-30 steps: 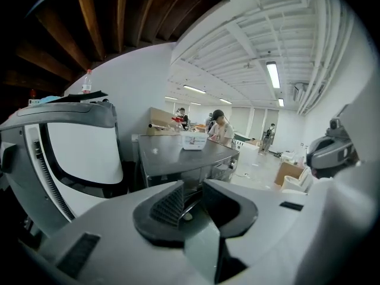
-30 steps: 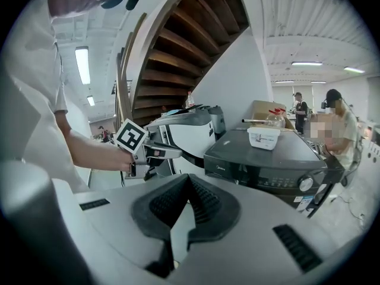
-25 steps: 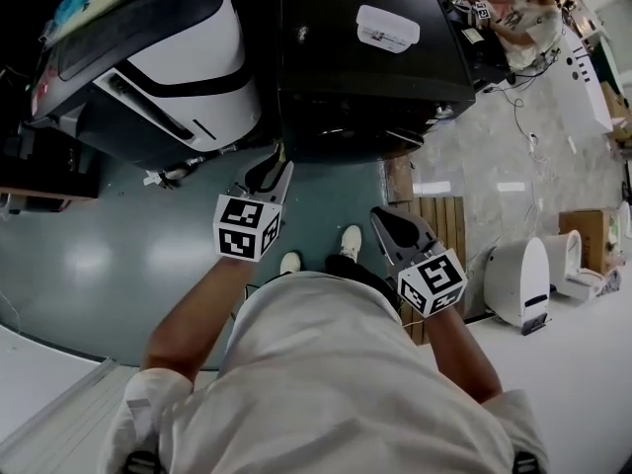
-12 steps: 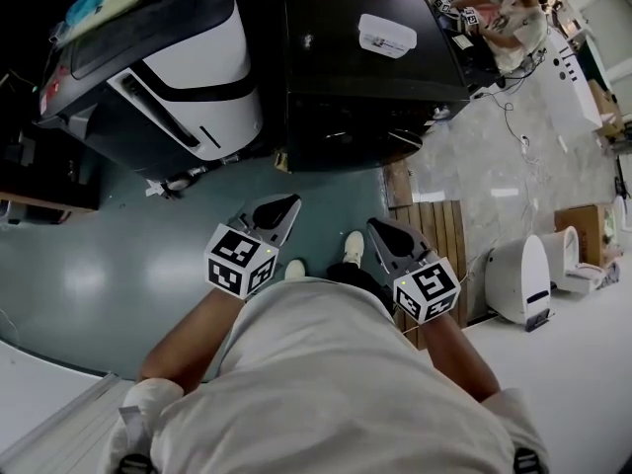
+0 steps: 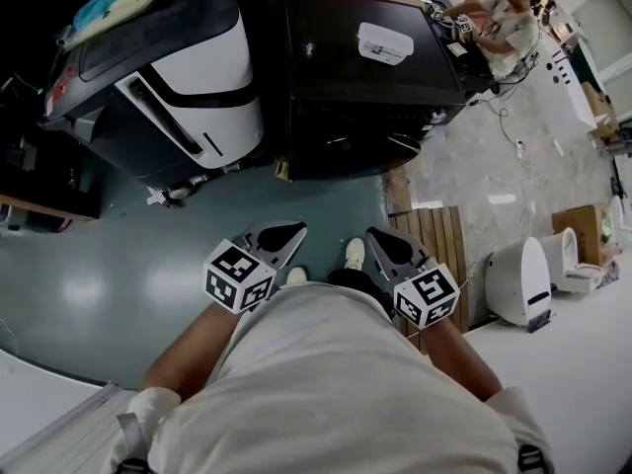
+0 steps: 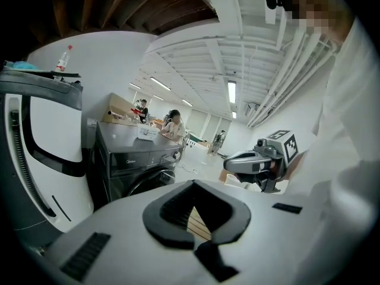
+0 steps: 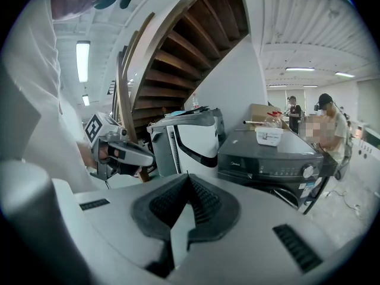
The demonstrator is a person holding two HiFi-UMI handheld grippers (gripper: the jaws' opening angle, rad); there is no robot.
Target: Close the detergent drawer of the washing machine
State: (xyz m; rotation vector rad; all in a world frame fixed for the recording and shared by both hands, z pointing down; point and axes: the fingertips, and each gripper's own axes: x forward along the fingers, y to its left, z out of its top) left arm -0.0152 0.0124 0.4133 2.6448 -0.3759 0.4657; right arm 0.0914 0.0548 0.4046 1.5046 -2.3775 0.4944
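The black front-loading washing machine (image 5: 365,77) stands at the top of the head view, with a clear plastic box (image 5: 385,42) on its lid. In the right gripper view its control panel (image 7: 279,170) with a round dial looks flush, and I see no drawer standing out. My left gripper (image 5: 286,233) and right gripper (image 5: 378,242) hang close to my body, well short of the machine, over the green floor. The left gripper (image 6: 193,181) has its tips together with nothing between them. The right gripper (image 7: 187,177) is likewise shut and empty.
A white and black appliance (image 5: 188,77) stands left of the washer. A wooden pallet (image 5: 434,230) lies on the floor by my right foot, and a white device (image 5: 518,279) sits further right. A person (image 5: 499,18) works at a table behind the washer.
Both grippers have drawn back from the washer toward my body. The left one came back farther and now points more to the right.
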